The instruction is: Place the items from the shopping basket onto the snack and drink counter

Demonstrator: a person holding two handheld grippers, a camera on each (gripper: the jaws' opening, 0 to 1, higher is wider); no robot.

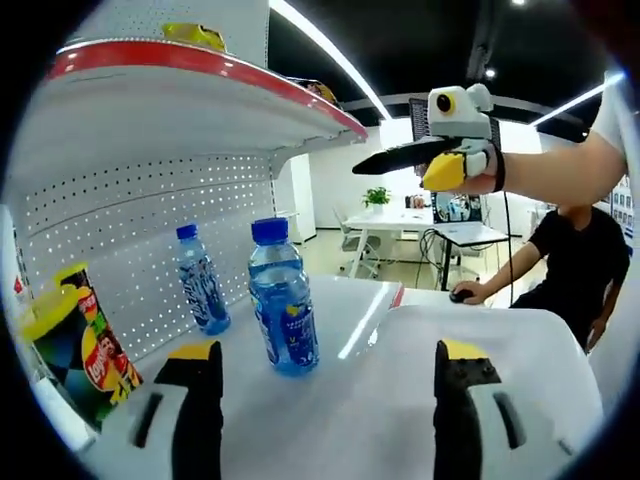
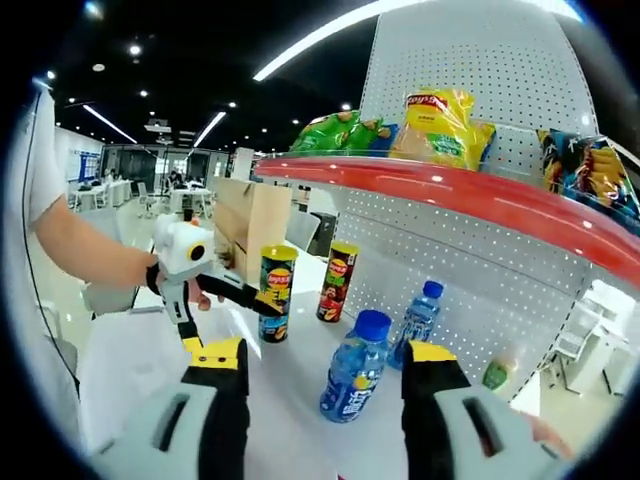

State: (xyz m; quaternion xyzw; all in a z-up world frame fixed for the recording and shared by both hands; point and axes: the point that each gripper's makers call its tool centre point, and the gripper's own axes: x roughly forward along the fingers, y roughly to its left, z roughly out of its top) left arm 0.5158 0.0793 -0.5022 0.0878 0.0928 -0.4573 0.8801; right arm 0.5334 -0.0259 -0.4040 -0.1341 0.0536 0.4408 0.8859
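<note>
Two blue water bottles stand on the white counter shelf (image 1: 390, 410): the nearer bottle (image 1: 283, 297) (image 2: 355, 380) and a smaller bottle (image 1: 203, 279) (image 2: 420, 312) by the perforated back wall. A green chips can (image 1: 85, 340) (image 2: 275, 293) stands at the shelf's end, with a red chips can (image 2: 338, 280) beside it. My left gripper (image 1: 328, 350) (image 2: 235, 292) is open and empty, low over the shelf, just short of the nearer bottle. My right gripper (image 2: 325, 348) (image 1: 415, 157) is open and empty, held higher up and back from the bottles.
A red-edged upper shelf (image 1: 200, 60) (image 2: 450, 190) overhangs the counter and carries yellow (image 2: 440, 125), green (image 2: 340, 135) and blue chip bags (image 2: 585, 165). A cardboard box (image 2: 250, 215) stands past the cans. A person sits at a desk (image 1: 570, 260) behind.
</note>
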